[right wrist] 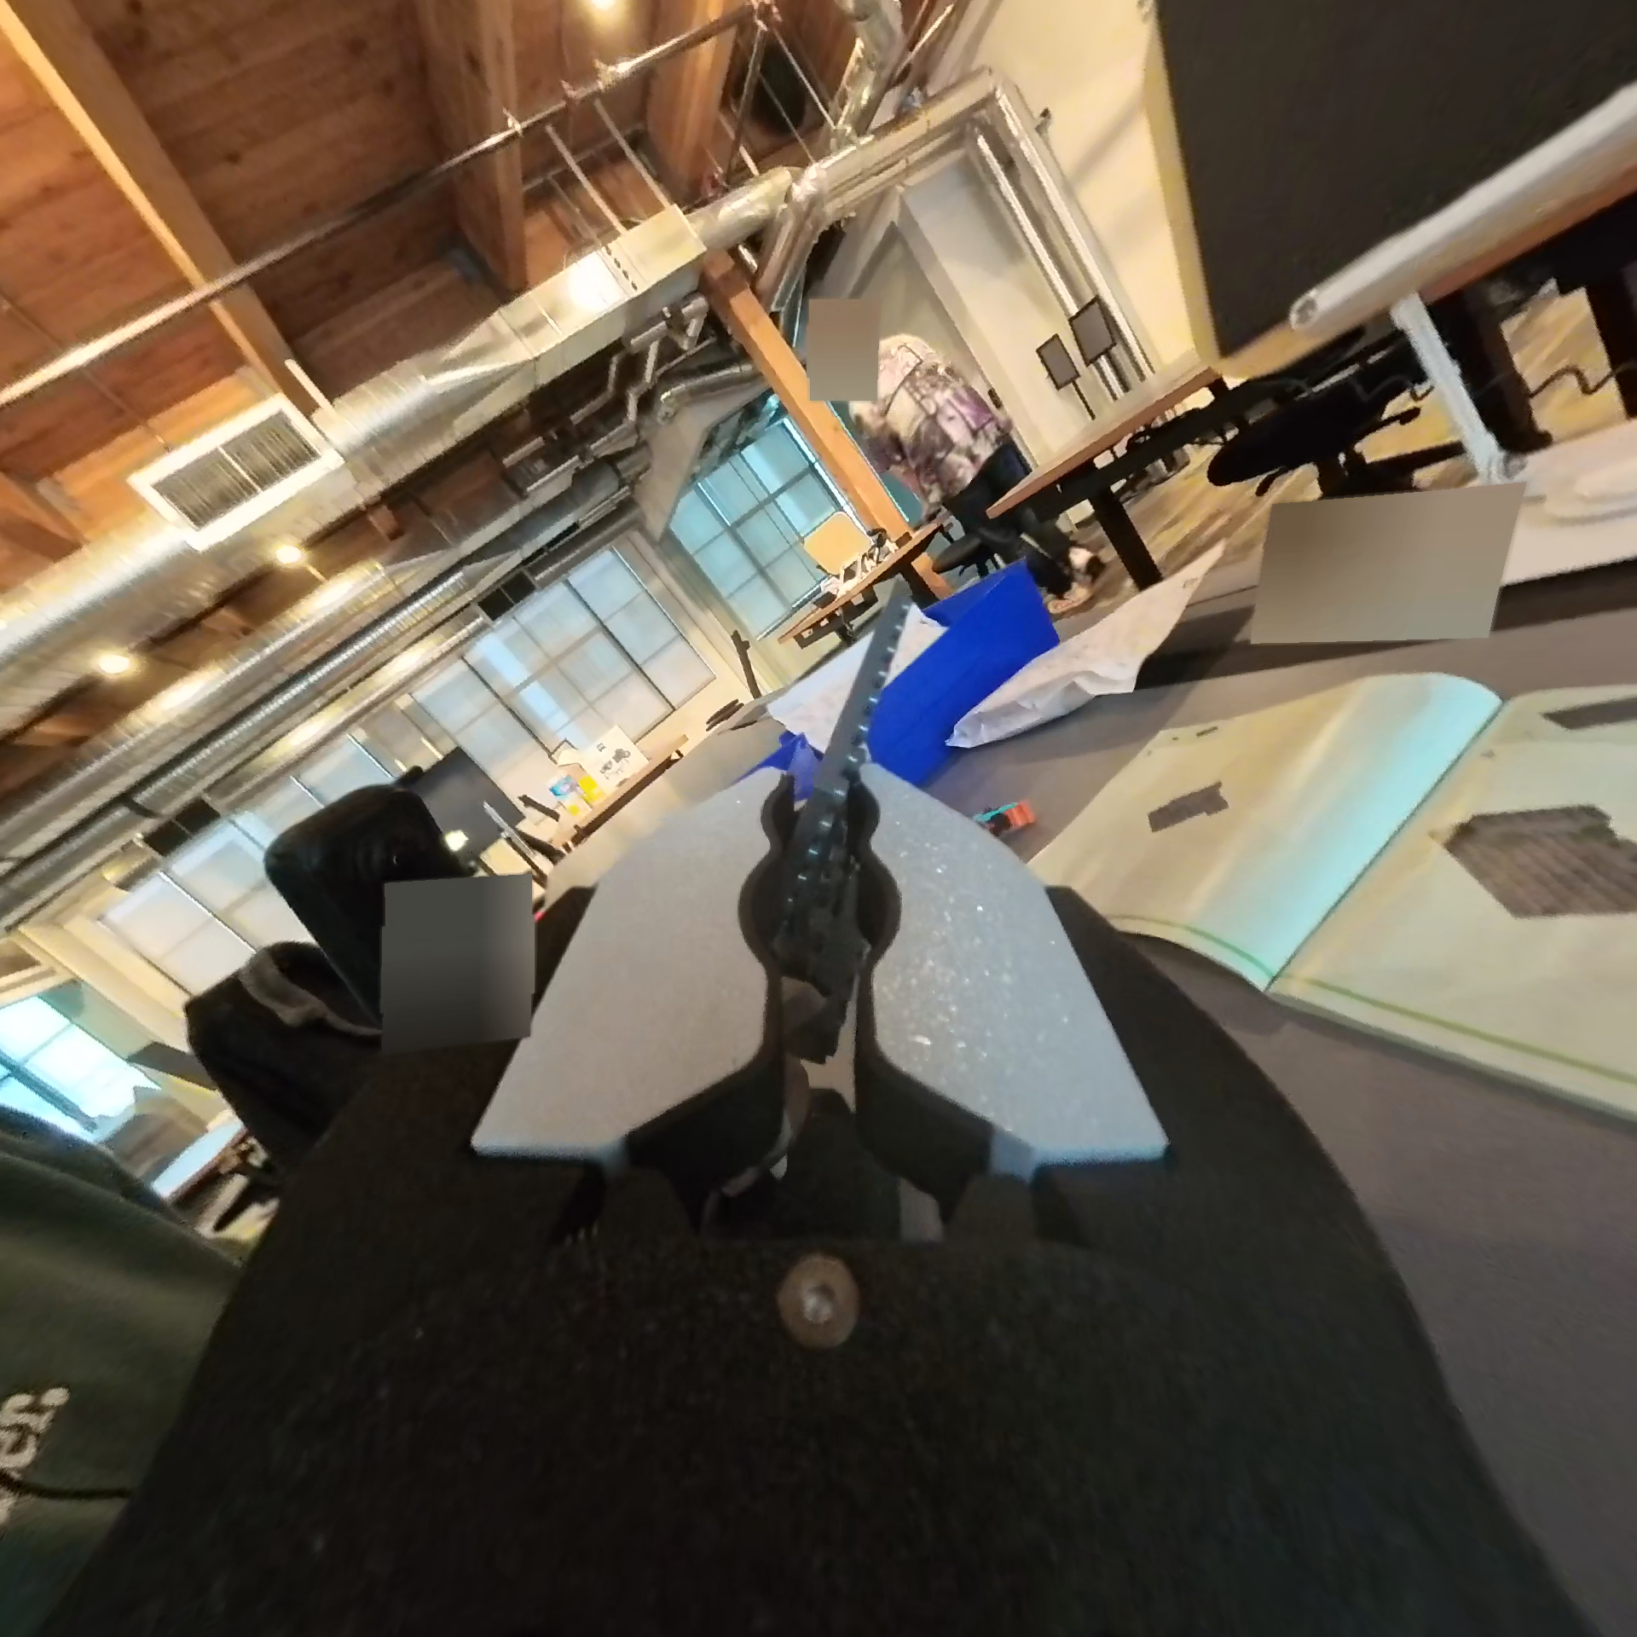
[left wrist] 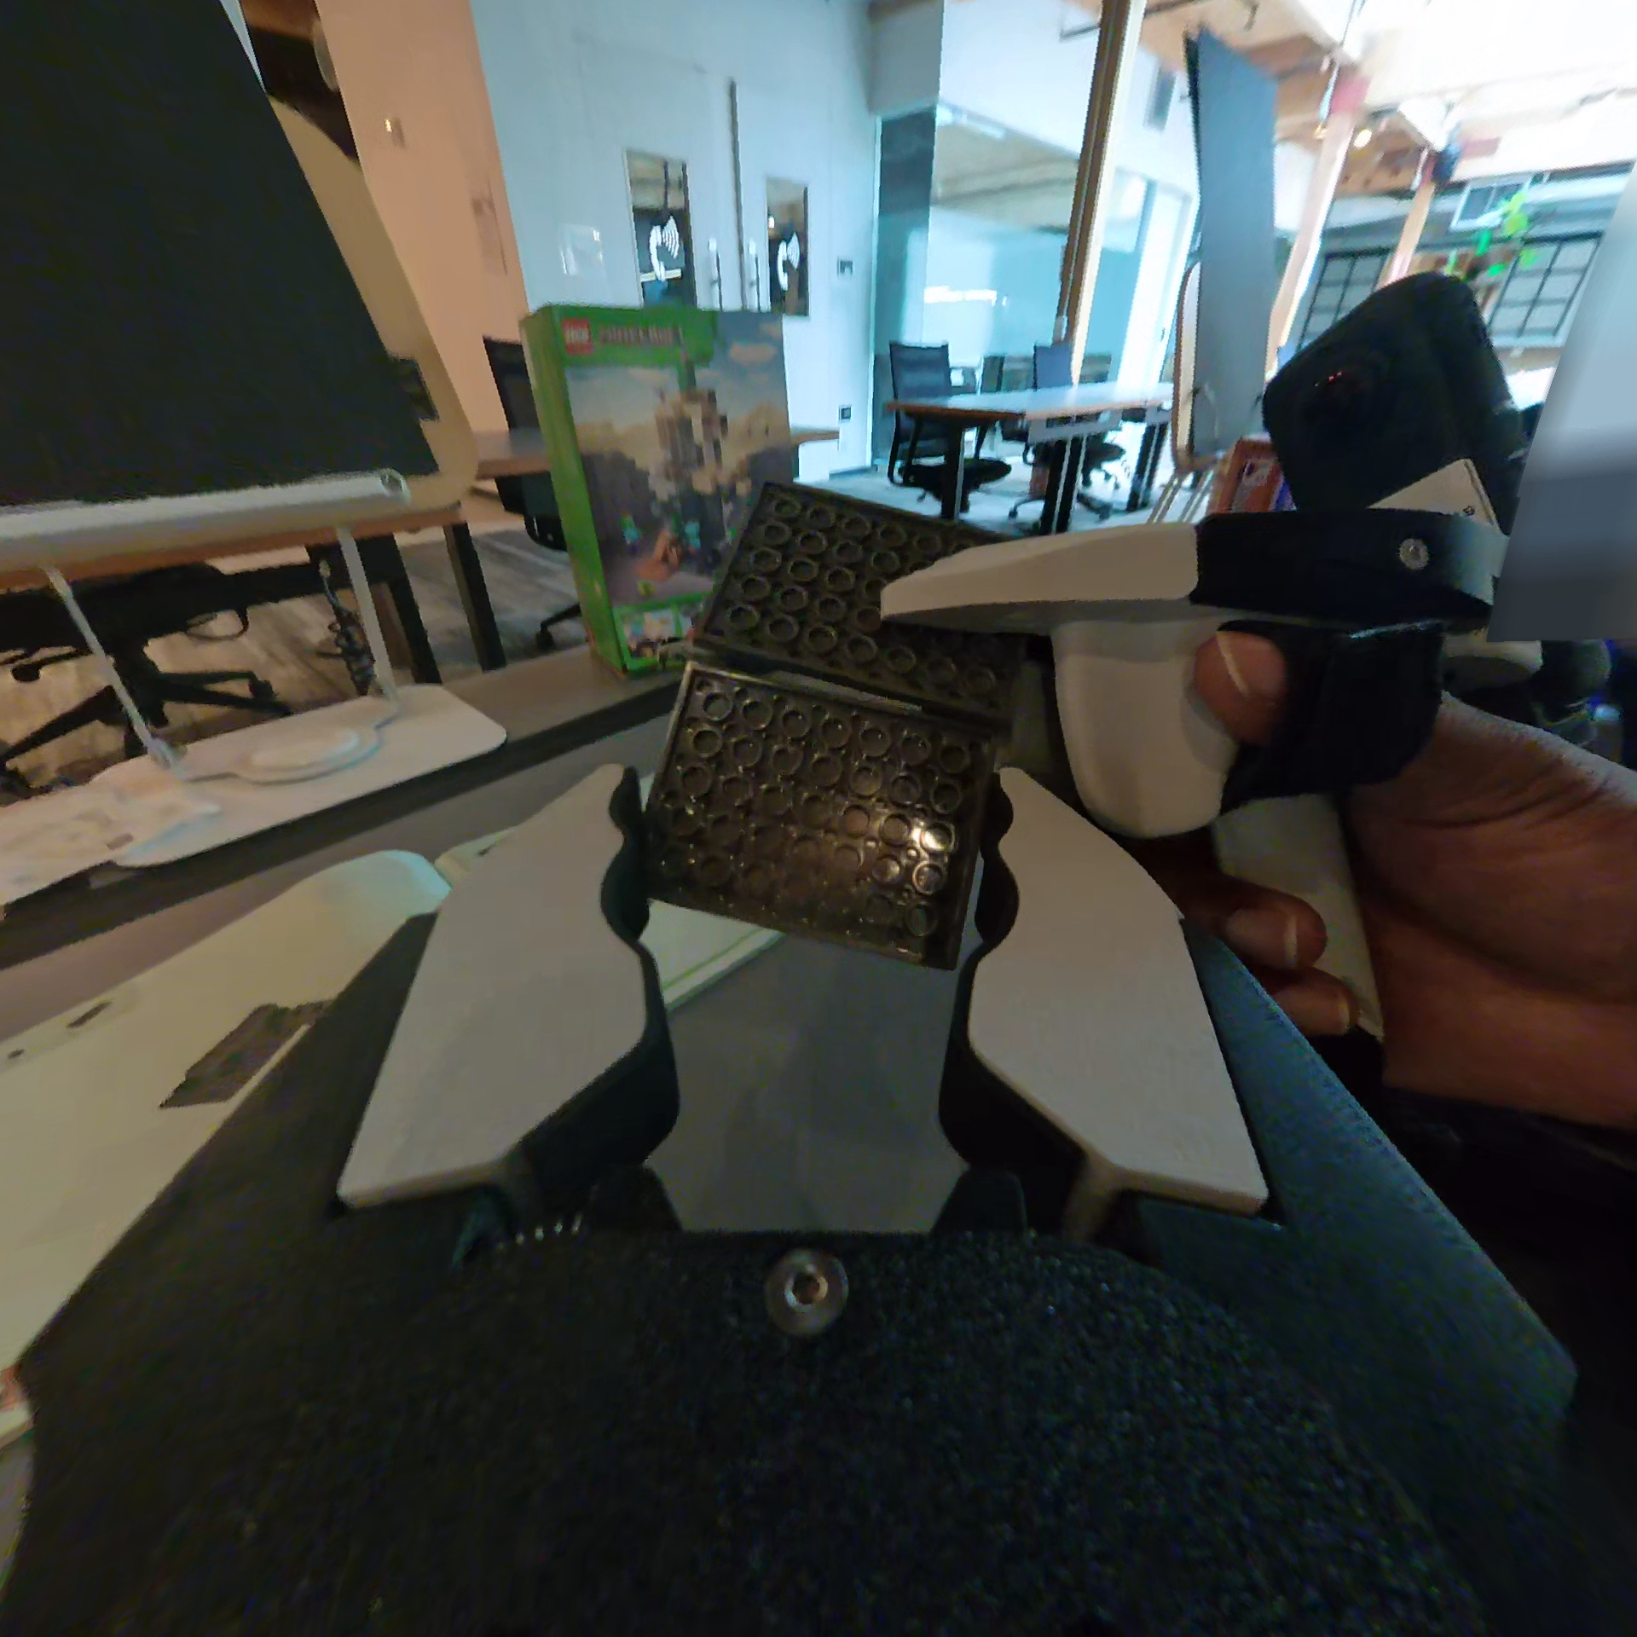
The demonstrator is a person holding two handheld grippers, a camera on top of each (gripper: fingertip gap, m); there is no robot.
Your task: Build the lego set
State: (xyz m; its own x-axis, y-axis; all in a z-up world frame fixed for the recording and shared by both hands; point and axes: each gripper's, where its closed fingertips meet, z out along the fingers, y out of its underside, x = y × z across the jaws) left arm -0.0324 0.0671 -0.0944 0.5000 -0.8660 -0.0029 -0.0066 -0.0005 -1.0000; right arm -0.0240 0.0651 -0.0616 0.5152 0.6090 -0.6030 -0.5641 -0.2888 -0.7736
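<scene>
Both claws grip dark plates in mid-air above the grey table [right wrist: 1329, 1196]. Left claw [left wrist: 810, 850] clamps the lower plate [left wrist: 810, 824], underside facing the camera; right claw [right wrist: 819, 872] pinches the upper plate [left wrist: 850, 585] edge-on. Behind stands the green box [left wrist: 655, 478].

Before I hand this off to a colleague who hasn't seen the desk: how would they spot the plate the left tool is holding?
Find the green set box standing at the back of the grey desk. In front of it two dark plates meet edge to edge, undersides showing. The nearer plate, between the left tool fingers, is it; the farther plate is gripped by the right tool.
</scene>
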